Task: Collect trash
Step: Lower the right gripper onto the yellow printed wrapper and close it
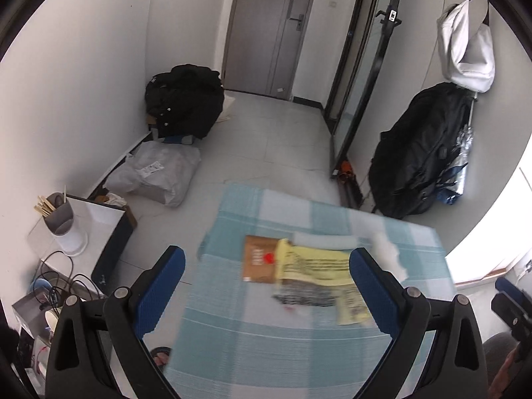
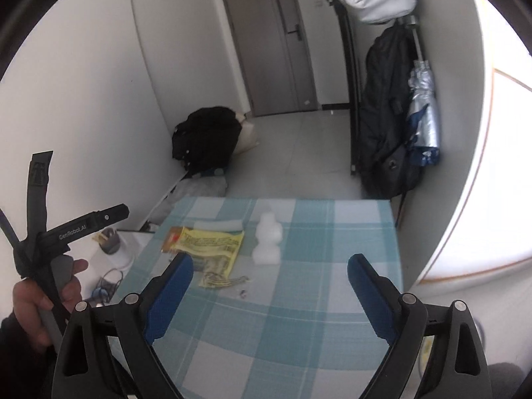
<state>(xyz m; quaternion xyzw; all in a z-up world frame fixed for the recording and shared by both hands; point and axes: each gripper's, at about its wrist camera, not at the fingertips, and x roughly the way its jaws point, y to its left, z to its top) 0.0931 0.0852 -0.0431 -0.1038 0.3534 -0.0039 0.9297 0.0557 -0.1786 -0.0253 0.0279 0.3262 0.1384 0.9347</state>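
On the blue-and-white checked tablecloth (image 1: 299,332) (image 2: 316,232) lies a small pile of trash. It holds a yellow printed wrapper (image 1: 316,262) (image 2: 212,242), a brown packet with a red mark (image 1: 259,262) (image 2: 171,236), a white foam strip (image 1: 324,241) (image 2: 217,225) and a white foam lump (image 1: 389,254) (image 2: 267,241). My left gripper (image 1: 267,251) hovers open above the packet and wrapper, holding nothing. Open too and holding nothing, my right gripper (image 2: 271,256) sits just short of the foam lump. A hand (image 2: 30,309) holds the left gripper's handle at the left edge of the right wrist view.
A side stand left of the table carries a grey cup of wooden sticks (image 1: 58,212) (image 2: 109,241) and cables (image 1: 66,282). Black bags (image 1: 186,99) and a grey parcel (image 1: 156,176) lie by the left wall. A black coat (image 1: 419,153) (image 2: 385,116) and an umbrella (image 2: 424,116) hang beyond the table.
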